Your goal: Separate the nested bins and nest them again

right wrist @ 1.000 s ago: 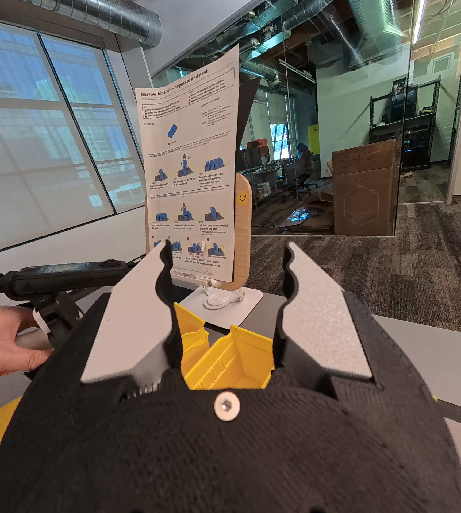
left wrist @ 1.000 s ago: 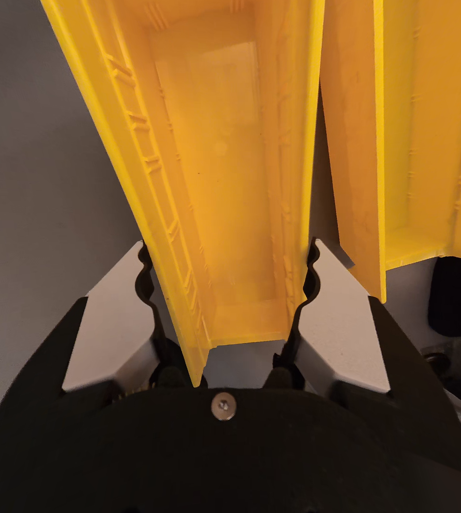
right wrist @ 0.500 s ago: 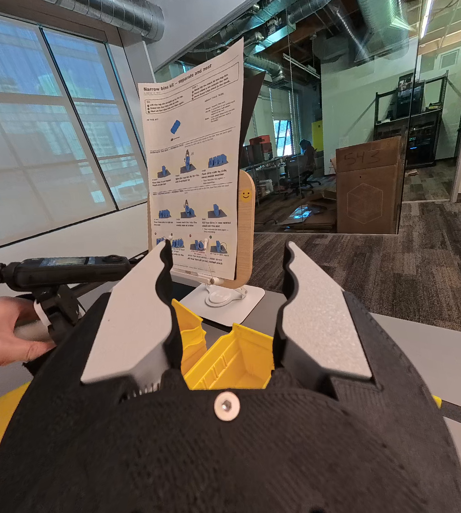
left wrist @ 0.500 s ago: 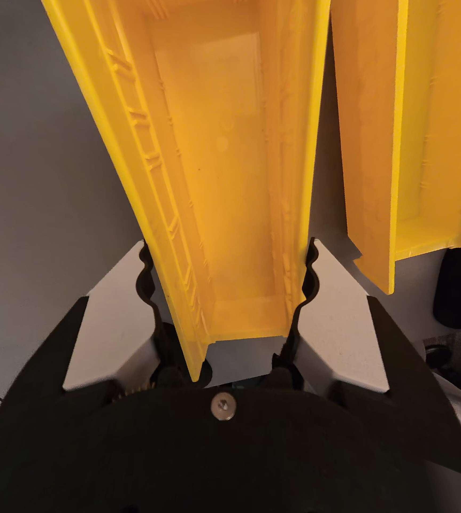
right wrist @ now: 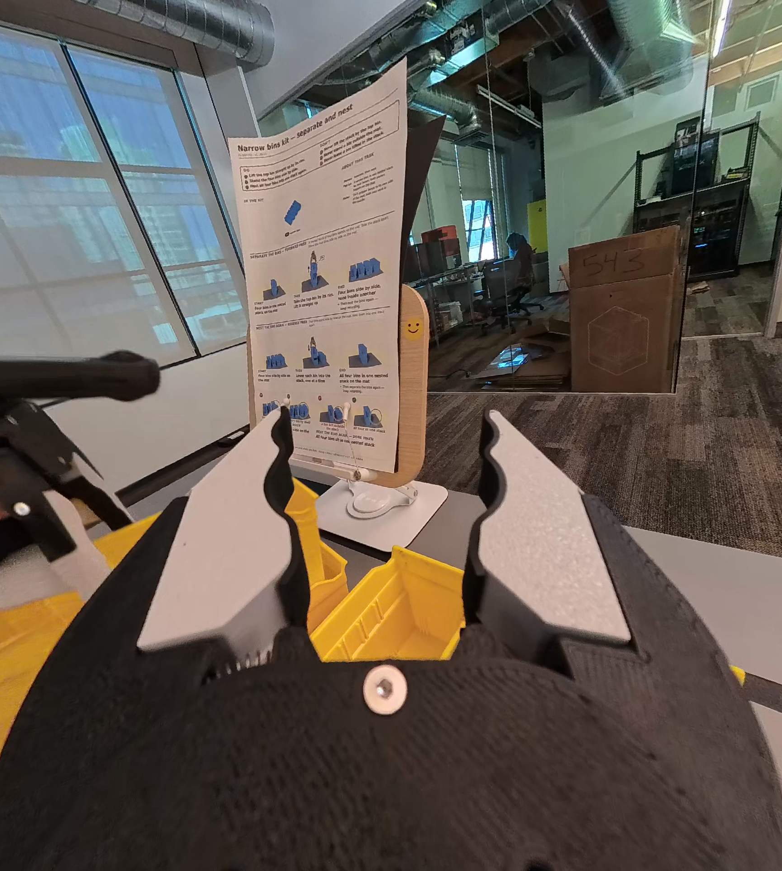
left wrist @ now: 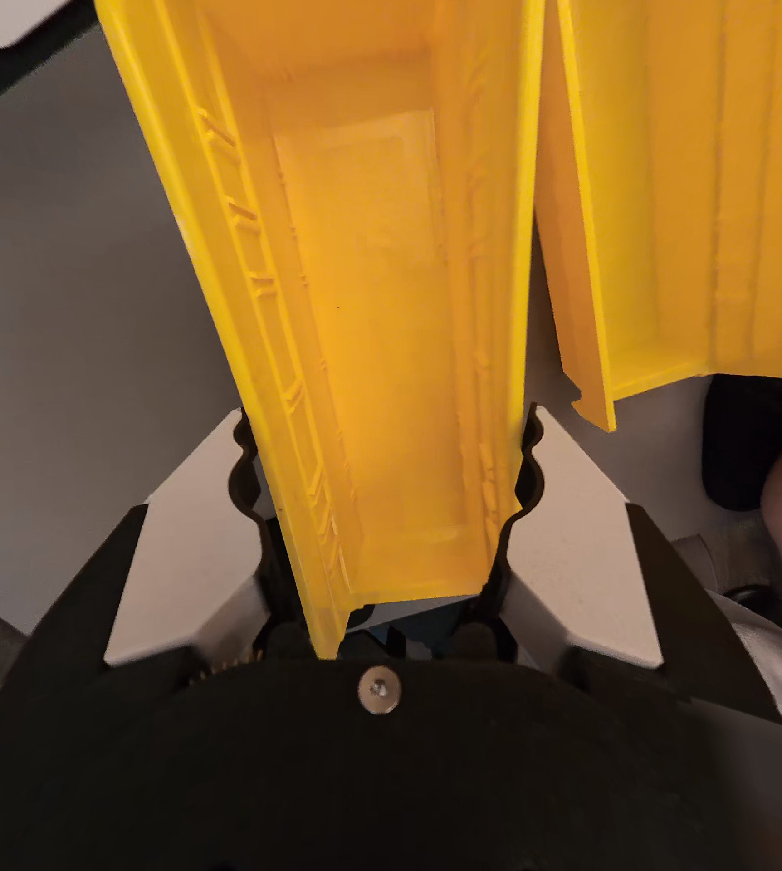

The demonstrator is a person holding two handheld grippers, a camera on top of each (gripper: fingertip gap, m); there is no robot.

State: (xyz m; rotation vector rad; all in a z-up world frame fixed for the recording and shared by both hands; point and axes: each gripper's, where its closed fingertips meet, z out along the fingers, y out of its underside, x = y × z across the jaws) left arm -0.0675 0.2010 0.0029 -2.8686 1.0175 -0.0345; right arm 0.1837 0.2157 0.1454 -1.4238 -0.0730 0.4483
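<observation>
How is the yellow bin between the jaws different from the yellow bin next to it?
The gripped bin sits between the left gripper's jaws, pads against both walls; the other bin lies to its right, outside them. The gripped bin's end reaches deep into the jaws; the other bin's stops farther off. Both are yellow, narrow, empty.

I see a long, narrow yellow bin point(left wrist: 379, 330) with its open top facing my left wrist camera, ribs moulded along its inner side walls and a flat rectangular floor. Its near end sits between my left gripper's point(left wrist: 386, 452) two pads, both pressing on its outer walls. Just beside it on the right lies a second yellow bin point(left wrist: 690, 212), also open toward me, the two nearly touching. From my right wrist view, more yellow bins point(right wrist: 394, 612) stand open-topped on the table.
</observation>
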